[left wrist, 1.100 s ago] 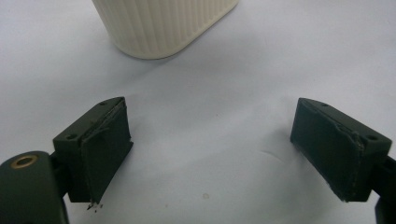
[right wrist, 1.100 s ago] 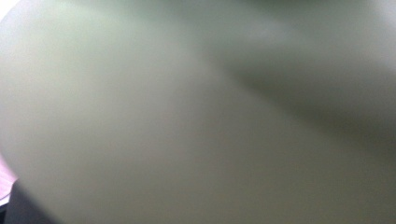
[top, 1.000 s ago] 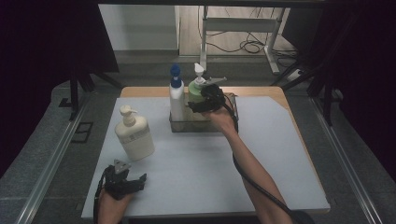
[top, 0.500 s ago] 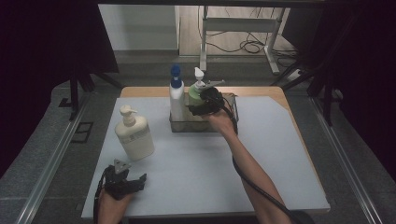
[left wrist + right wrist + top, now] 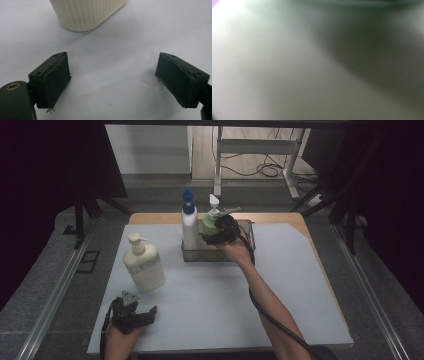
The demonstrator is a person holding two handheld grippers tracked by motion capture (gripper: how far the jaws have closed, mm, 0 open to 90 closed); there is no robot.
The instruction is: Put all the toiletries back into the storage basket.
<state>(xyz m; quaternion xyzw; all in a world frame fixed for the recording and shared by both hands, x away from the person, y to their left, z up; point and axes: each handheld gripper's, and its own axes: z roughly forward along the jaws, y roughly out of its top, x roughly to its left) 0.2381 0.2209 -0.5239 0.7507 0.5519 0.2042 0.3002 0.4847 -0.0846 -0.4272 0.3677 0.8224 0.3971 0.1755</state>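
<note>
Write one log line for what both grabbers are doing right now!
left gripper: open, resting on table | right gripper: at green bottle in basket, grip unclear | cream bottle: standing alone

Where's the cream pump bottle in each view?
High view: cream bottle stands left of centre on the white mat, ahead of the left gripper.
Left gripper view: its ribbed base at top, beyond the open jaws.
Right gripper view: blurred, cannot tell.
Shared landmark: the white mat.
</note>
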